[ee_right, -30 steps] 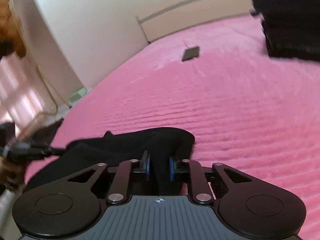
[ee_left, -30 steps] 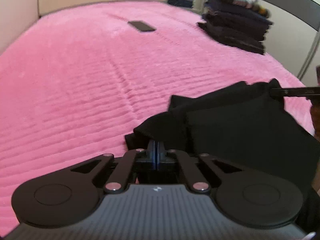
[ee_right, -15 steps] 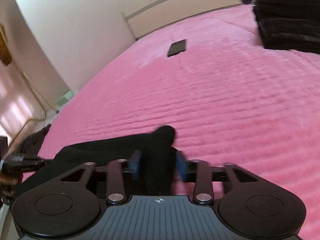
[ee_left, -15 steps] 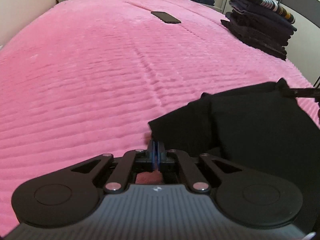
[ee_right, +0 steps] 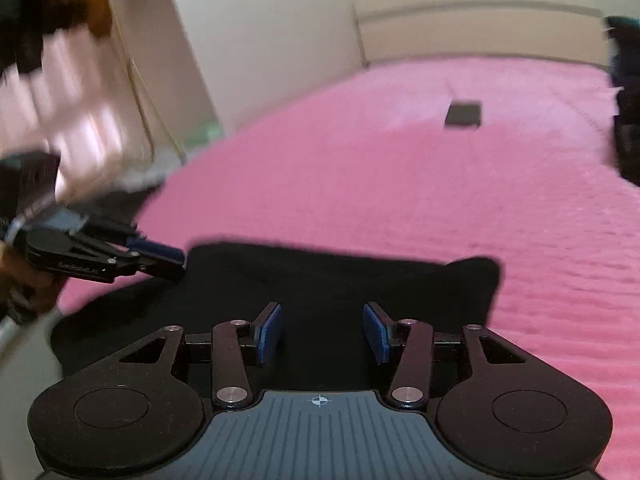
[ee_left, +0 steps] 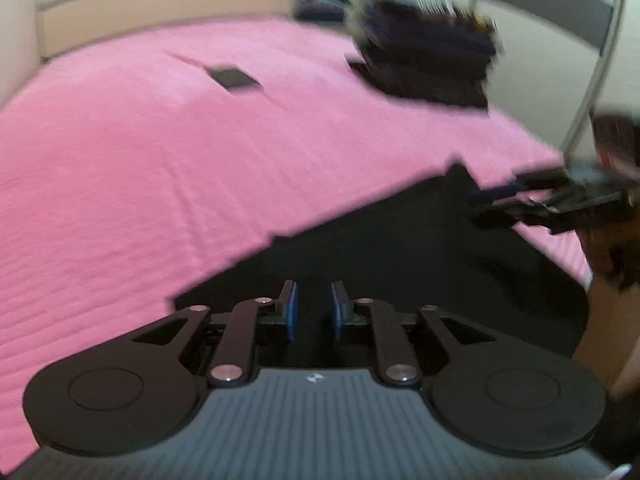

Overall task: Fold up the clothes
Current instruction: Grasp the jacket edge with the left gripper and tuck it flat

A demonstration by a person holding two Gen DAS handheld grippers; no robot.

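A black garment (ee_left: 400, 248) lies flat on the pink bedspread (ee_left: 160, 152) near the bed's front edge; it also fills the near part of the right wrist view as the black garment (ee_right: 328, 276). My left gripper (ee_left: 313, 310) hovers open over its near edge, nothing between the blue pads. My right gripper (ee_right: 322, 334) is open wide above the cloth, also holding nothing. Each gripper shows in the other's view: the right one (ee_left: 504, 196) at the garment's far right corner, the left one (ee_right: 160, 258) at its left edge.
A stack of dark folded clothes (ee_left: 428, 68) sits at the bed's far right, with another pile (ee_left: 320, 2) behind it. A dark phone (ee_left: 234, 78) lies mid-bed, also seen as the phone (ee_right: 463, 114). A wall and a cable (ee_right: 140, 80) stand left of the bed.
Both grippers let go of the black garment and opened; it now lies flat. Both views have shifted and are blurred with motion.
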